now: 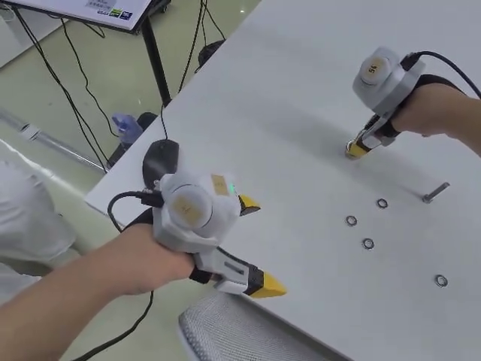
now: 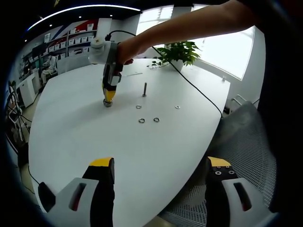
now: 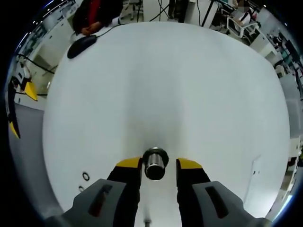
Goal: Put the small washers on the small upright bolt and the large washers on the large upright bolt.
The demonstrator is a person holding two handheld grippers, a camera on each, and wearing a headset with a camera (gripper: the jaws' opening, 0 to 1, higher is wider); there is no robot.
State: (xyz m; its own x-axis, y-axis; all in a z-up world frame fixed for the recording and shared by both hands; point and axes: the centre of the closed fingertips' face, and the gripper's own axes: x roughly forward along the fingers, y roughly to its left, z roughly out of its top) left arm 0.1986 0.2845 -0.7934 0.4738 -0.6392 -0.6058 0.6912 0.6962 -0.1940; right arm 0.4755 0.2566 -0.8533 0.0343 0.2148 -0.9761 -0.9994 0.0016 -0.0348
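Observation:
My right gripper (image 1: 357, 149) points down at the white table (image 1: 285, 98), shut on the large bolt (image 3: 155, 163), whose round head sits between the yellow tips. The left gripper view shows this right gripper (image 2: 108, 98) upright over the large bolt (image 2: 108, 102). The small bolt (image 1: 436, 192) stands to its right, also visible as a thin upright pin (image 2: 145, 89). Several washers (image 1: 368, 244) lie loose on the table between the bolts and the near edge, among them a pair (image 2: 141, 120). My left gripper (image 1: 260, 245) hovers open and empty at the table's near edge.
A black computer mouse (image 1: 160, 158) lies by the table's left corner. A grey mesh chair (image 1: 225, 331) stands under the near edge. A potted plant (image 2: 177, 51) sits at the far end. Cables and a spray bottle (image 1: 126, 128) are on the floor.

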